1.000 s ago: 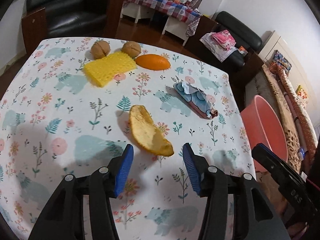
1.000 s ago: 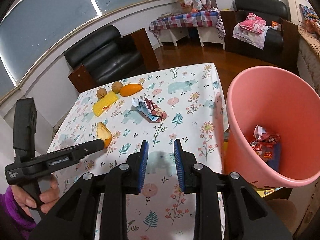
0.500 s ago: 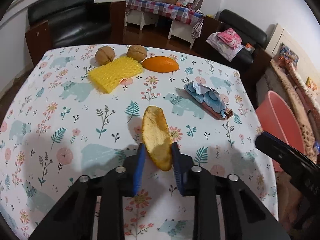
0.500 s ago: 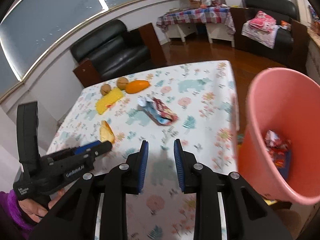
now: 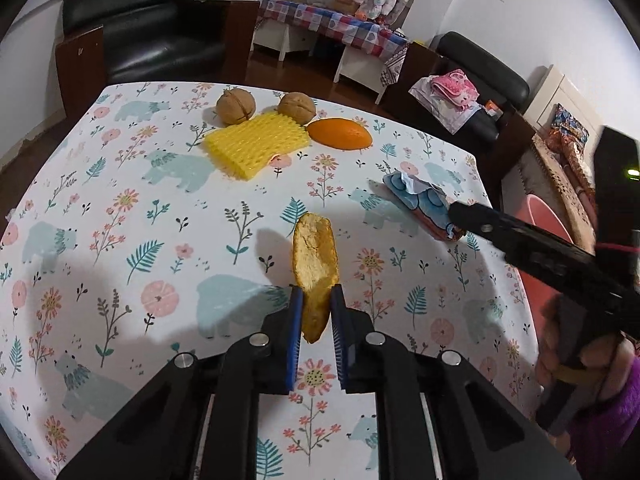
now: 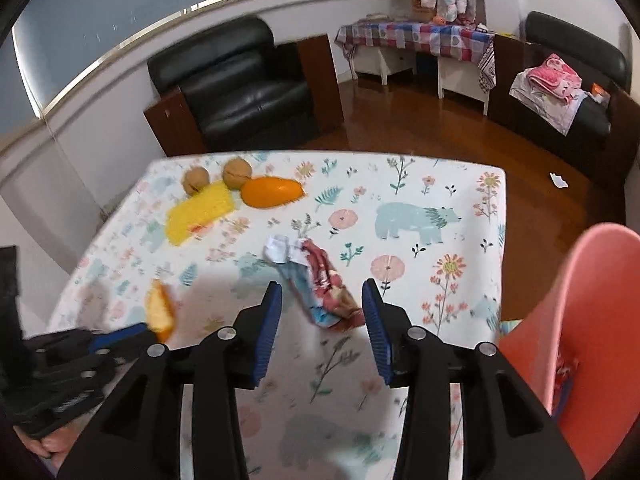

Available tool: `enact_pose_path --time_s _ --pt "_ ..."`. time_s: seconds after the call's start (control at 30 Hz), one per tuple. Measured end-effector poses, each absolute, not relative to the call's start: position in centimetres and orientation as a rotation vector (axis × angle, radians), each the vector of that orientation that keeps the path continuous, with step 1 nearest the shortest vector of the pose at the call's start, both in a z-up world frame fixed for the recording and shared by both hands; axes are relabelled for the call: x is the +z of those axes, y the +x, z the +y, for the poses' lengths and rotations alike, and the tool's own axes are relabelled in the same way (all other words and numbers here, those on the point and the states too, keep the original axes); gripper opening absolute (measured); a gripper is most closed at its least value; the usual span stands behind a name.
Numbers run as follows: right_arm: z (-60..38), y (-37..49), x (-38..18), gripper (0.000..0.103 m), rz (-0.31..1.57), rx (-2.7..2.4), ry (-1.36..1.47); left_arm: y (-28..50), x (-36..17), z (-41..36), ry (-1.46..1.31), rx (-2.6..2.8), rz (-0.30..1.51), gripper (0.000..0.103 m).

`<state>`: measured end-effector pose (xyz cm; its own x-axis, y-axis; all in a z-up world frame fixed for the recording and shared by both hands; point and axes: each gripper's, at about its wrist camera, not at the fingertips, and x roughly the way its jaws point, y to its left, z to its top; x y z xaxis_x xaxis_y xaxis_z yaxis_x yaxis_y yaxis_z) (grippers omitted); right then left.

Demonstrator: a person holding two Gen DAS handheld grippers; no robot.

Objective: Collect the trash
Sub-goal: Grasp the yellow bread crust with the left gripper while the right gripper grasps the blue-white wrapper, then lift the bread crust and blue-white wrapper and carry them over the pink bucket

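Note:
A curled orange peel point(image 5: 314, 248) lies on the floral tablecloth point(image 5: 120, 208). My left gripper point(image 5: 316, 294) has its blue pads against the near end of the peel, one on each side, and its jaws are closing. A crumpled snack wrapper point(image 6: 316, 268) lies further right. My right gripper point(image 6: 321, 288) hovers over the wrapper's near end; its jaws are opening and the pads stand apart from the wrapper. The left wrist view also has the wrapper point(image 5: 420, 204), partly behind the right gripper's finger point(image 5: 480, 220).
At the table's far side sit two walnuts point(image 5: 236, 106), a yellow foam net point(image 5: 256, 144) and an orange piece point(image 5: 340, 134). A pink bin point(image 6: 592, 320) with wrappers inside stands off the table's right edge. A black armchair point(image 6: 240, 92) is behind the table.
My left gripper went from wide open around the peel to closed against it. My right gripper swung left from the bin toward the wrapper and its fingers spread apart.

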<state>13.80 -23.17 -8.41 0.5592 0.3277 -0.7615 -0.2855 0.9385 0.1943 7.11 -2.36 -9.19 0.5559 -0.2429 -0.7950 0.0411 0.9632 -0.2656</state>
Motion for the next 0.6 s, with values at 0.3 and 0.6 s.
enact_pose_path --time_s 0.3,0.6 --pt "-22.9 13.7 -9.4 0.031 0.938 0.390 0.087 6.9 -9.3 -1.6 -0.254 -0.174 0.967 0.013" --pt "-22.6 9.8 -7.3 0.010 0.886 0.384 0.123 6.0 -8.1 -1.6 -0.253 -0.184 0.931 0.013"
